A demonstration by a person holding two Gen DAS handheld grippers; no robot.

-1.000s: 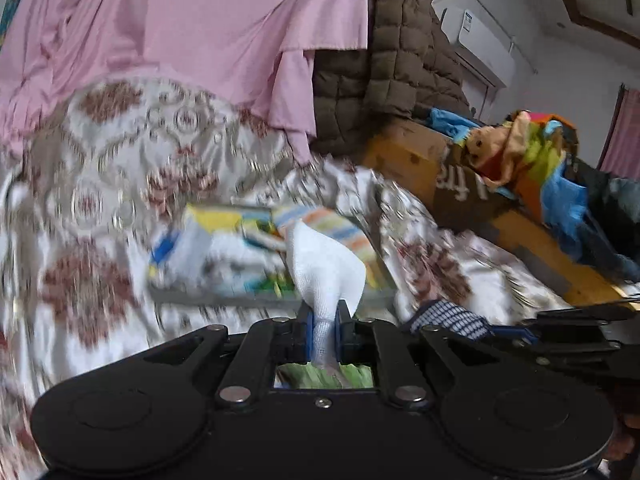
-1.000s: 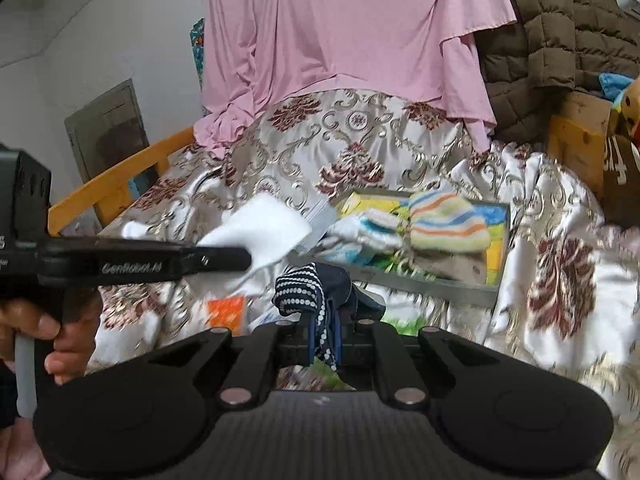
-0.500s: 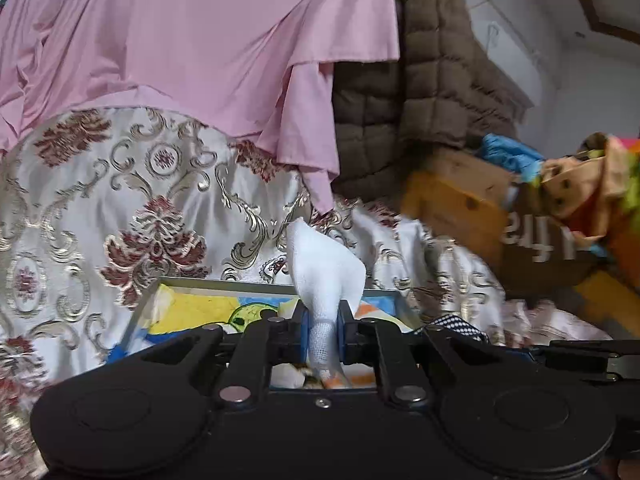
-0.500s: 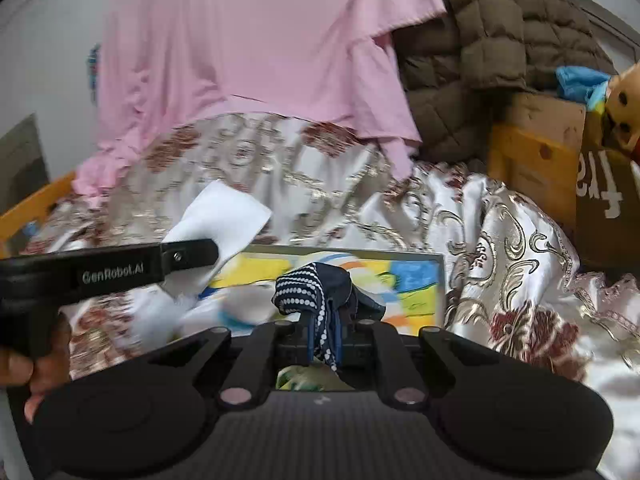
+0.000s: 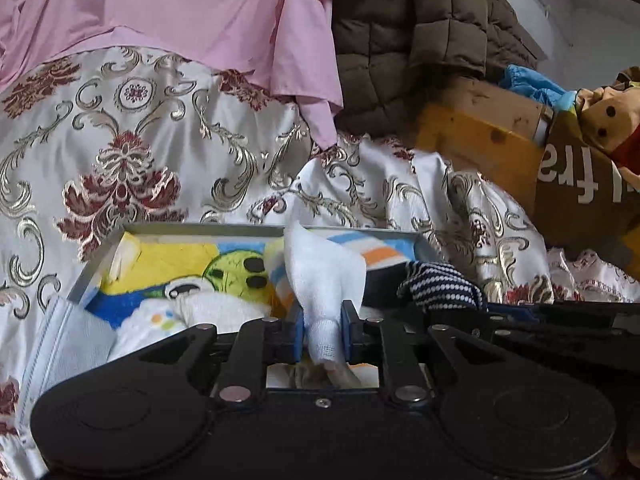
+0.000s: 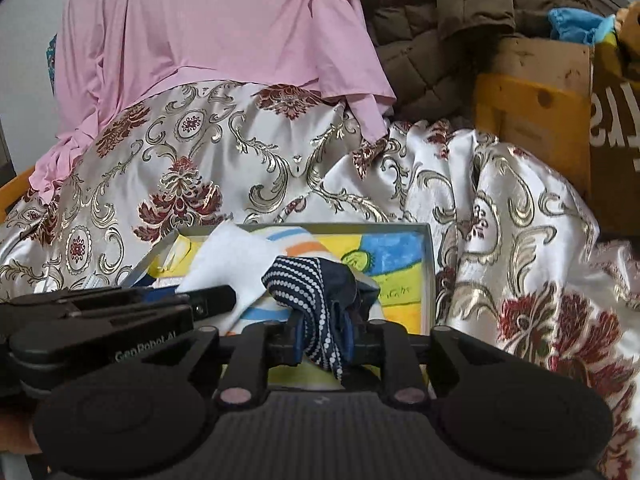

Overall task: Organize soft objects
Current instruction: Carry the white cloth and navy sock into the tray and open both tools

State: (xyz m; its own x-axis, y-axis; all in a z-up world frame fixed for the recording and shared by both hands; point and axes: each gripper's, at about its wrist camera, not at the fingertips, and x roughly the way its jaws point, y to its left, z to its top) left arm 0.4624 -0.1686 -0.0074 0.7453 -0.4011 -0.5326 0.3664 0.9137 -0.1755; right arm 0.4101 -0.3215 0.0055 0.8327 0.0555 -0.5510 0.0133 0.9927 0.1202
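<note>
Draped over the furniture, a floral satin cover (image 5: 168,160) carries a shallow grey tray (image 6: 430,264). Over the tray's near edge, the left gripper (image 5: 323,332) has a white cloth (image 5: 324,276) between its opening jaws; just right of it, the right gripper (image 6: 323,334), also opening, has a navy dotted sock (image 6: 316,292) between its pads. Folded striped cloths (image 5: 380,250) lie inside the tray. Behind the tray hangs a pink garment (image 6: 224,32).
</note>
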